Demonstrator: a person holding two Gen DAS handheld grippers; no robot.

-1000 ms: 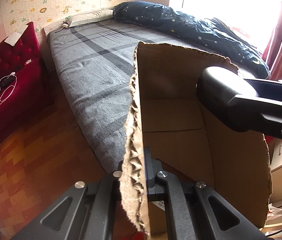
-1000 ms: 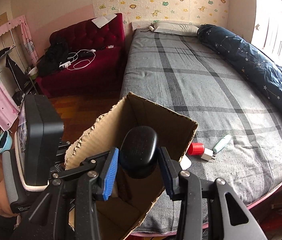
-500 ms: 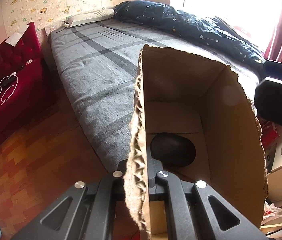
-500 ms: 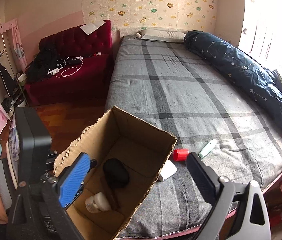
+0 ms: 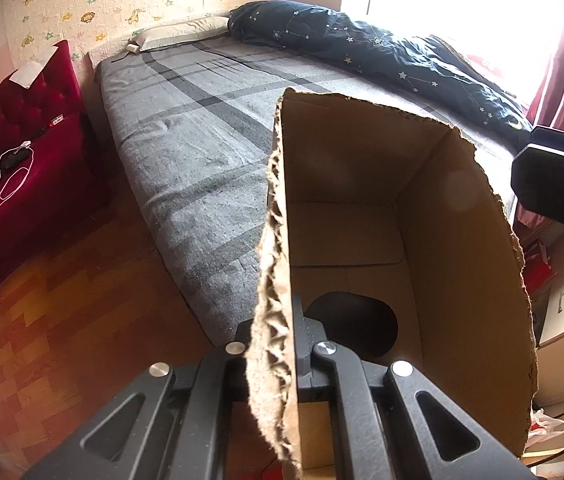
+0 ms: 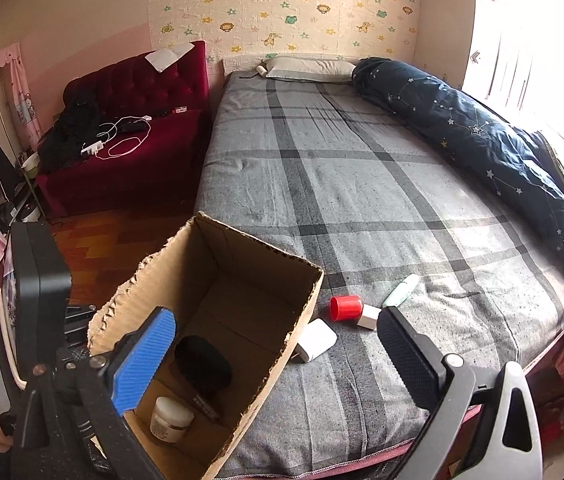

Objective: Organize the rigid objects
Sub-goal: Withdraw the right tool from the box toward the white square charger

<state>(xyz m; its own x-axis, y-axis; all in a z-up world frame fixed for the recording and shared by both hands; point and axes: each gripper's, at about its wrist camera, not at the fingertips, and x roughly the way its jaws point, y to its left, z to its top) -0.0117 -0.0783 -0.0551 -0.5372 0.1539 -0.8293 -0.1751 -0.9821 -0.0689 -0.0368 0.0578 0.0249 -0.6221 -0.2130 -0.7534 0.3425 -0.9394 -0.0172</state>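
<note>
Black case (image 6: 203, 366) now lies inside the cardboard box (image 6: 241, 312), lower left of frame, released a second ago; right tongs (image 6: 277, 360) gape empty, left tongs (image 5: 271, 354) clamp the box wall.

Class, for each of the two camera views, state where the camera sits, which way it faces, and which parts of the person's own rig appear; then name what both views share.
Left wrist: sits on the left gripper, clamped on the cardboard box wall, facing up the bed toward the pillow; its own fingers show.
Right wrist: sits on the open right gripper, above the box at the bed's foot, facing the headboard wall; its blue pad and the left-hand rig show.
Shared: the box, the black case inside it, the bed, the red sofa.
</note>
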